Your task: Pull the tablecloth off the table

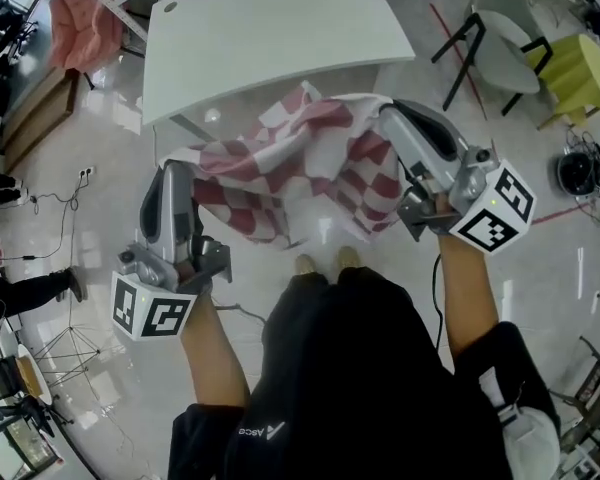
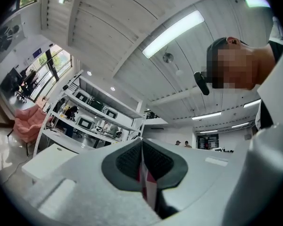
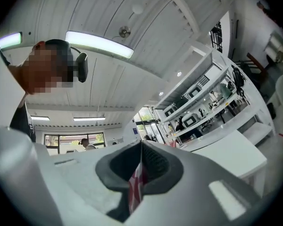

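A red-and-white checked tablecloth (image 1: pixel 300 163) hangs off the near edge of the white table (image 1: pixel 260 38), stretched between my two grippers above the floor. My left gripper (image 1: pixel 175 163) is shut on its left corner; a strip of tablecloth (image 2: pixel 146 185) shows pinched between the dark pads (image 2: pixel 127 161). My right gripper (image 1: pixel 385 116) is shut on the right corner, with a fold of the cloth (image 3: pixel 137 185) caught between its pads (image 3: pixel 153 166). Both gripper views point upward at the ceiling. The tabletop itself is bare.
Pink fabric (image 1: pixel 80 23) lies on a wooden bench at the far left. A grey chair (image 1: pixel 505 38) and a yellow seat (image 1: pixel 580 68) stand at the right. Cables and a tripod (image 1: pixel 65 348) lie on the shiny floor to the left. My shoes (image 1: pixel 325 263) show below the cloth.
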`<state>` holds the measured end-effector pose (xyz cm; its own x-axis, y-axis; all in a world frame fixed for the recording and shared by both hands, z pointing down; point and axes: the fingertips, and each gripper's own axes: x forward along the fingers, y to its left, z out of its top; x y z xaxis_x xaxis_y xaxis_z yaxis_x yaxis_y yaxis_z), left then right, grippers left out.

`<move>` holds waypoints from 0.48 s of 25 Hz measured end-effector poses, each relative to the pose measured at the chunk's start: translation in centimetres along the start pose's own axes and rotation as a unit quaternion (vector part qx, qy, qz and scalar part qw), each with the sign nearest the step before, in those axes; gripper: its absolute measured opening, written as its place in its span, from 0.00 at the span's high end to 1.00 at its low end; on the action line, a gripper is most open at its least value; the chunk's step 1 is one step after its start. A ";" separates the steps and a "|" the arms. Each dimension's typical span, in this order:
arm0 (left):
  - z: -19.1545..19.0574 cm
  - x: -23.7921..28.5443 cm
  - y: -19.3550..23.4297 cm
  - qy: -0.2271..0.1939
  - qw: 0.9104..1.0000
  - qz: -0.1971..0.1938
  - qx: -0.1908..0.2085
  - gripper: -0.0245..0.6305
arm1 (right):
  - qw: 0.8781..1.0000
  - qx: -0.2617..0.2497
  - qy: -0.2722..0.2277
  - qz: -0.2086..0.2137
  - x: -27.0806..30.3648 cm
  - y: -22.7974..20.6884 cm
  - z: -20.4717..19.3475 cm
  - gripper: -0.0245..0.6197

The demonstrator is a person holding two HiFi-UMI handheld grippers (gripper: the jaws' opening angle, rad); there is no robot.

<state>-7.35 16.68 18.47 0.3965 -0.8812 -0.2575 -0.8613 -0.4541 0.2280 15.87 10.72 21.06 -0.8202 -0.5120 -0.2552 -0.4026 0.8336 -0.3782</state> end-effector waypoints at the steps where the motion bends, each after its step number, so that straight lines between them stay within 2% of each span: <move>1: 0.4 -0.3 -0.1 -0.003 1.000 -0.002 0.000 0.95 | 1.000 -0.007 -0.002 0.000 0.1 0.5 0.4 0.95; 7: 1.1 -1.4 -0.8 -0.005 1.000 -0.009 -0.004 0.95 | 1.000 -0.023 0.000 -0.012 -0.8 2.1 0.9 0.95; 12: 2.1 -3.2 0.9 -0.010 1.000 -0.015 -0.019 0.95 | 0.999 -0.033 0.006 -0.021 0.1 3.9 0.2 0.95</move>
<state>-10.06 19.35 17.52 0.4158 -0.8644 -0.2826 -0.8361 -0.4856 0.2551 14.28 13.92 19.37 -0.8071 -0.5442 -0.2291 -0.4624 0.8238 -0.3279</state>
